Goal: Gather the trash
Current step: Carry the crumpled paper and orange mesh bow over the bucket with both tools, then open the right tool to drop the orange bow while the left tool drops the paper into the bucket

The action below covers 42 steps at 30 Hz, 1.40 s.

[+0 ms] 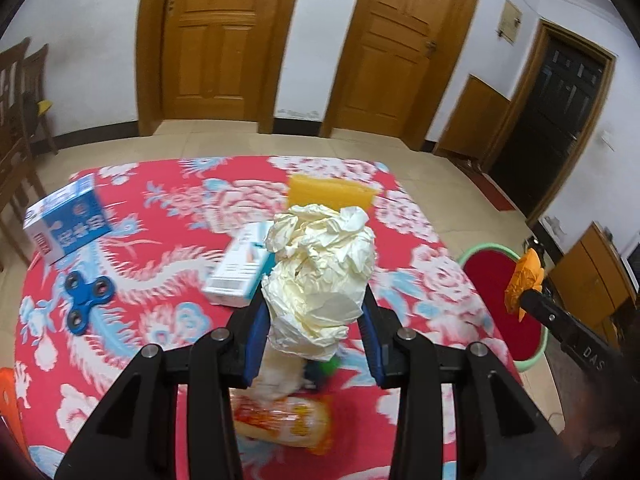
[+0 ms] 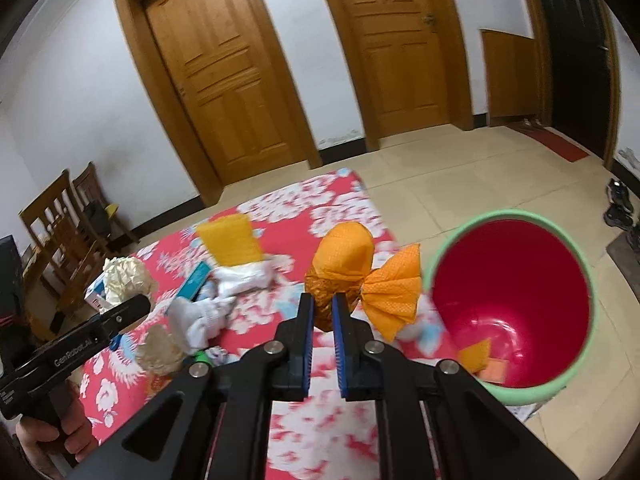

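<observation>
The right gripper is closed on an orange wrapper, held up above the table's edge. The red bin with a green rim stands on the floor just to the right of that wrapper and lower, so this hand is the nearer one, and a short move rightward should bring the wrapper over the opening. The left gripper grips a wad of crumpled paper above the red flowered cloth, farther from the bin, which lies well off to its right
</observation>
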### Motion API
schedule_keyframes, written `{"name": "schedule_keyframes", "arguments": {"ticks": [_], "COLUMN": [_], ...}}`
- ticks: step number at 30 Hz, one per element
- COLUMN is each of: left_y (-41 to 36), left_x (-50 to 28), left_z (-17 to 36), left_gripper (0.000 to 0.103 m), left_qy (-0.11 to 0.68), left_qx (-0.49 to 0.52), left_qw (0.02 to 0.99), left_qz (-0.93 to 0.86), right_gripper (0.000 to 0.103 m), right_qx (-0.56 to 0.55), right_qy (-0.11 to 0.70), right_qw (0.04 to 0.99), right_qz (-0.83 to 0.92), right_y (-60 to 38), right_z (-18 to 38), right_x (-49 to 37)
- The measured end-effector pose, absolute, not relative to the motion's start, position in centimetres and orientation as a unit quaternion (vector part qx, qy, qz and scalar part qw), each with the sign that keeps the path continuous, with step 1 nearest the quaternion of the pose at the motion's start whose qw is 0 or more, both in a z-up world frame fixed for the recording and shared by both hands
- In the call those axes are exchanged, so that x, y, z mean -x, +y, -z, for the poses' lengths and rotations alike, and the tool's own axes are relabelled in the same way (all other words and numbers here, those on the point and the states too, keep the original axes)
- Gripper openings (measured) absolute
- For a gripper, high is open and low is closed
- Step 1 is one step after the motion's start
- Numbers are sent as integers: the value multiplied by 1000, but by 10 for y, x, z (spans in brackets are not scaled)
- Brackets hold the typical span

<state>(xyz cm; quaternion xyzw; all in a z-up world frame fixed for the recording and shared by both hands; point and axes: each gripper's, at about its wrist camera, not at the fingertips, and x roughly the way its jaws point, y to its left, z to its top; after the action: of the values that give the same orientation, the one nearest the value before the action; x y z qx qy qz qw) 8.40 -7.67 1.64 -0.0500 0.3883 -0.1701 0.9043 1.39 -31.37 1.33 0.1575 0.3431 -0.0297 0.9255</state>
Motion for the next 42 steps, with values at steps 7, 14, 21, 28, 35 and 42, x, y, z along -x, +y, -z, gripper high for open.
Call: {"name": "schedule_keyframes", "arguments": {"ticks": [7,14,21,28,35,42], "left_y": [-125,-184,-245,-293,-326,-340], "left_x": [-82,-85,-92,-105,-107,-109], "left_z": [-17,-11,10,37,53,53], "left_gripper": [41,41,41,41,42,47], "left_qy": [392,404,422,447,455,445], "left_qx": [24,4,-28,-42,-65,-77], "left_qw": [896,879,862,843,834,837], "left_qz": [208,254,279,297,306,308], "right_gripper": [11,11,11,11,12,18], "right_qx": [-185,-215,-236,-266,-286,-301], "right_qy": [341,351,357,362,367,359], "right_qw": [919,906,896,885,875,872], "right_qz": [71,101,116,121,134,143], "right_y": [-363,-408,-437,-467,-490,-504], "right_z": [-4,13,34,54,69,74], "right_x": [3,11,16,14,12,16]}}
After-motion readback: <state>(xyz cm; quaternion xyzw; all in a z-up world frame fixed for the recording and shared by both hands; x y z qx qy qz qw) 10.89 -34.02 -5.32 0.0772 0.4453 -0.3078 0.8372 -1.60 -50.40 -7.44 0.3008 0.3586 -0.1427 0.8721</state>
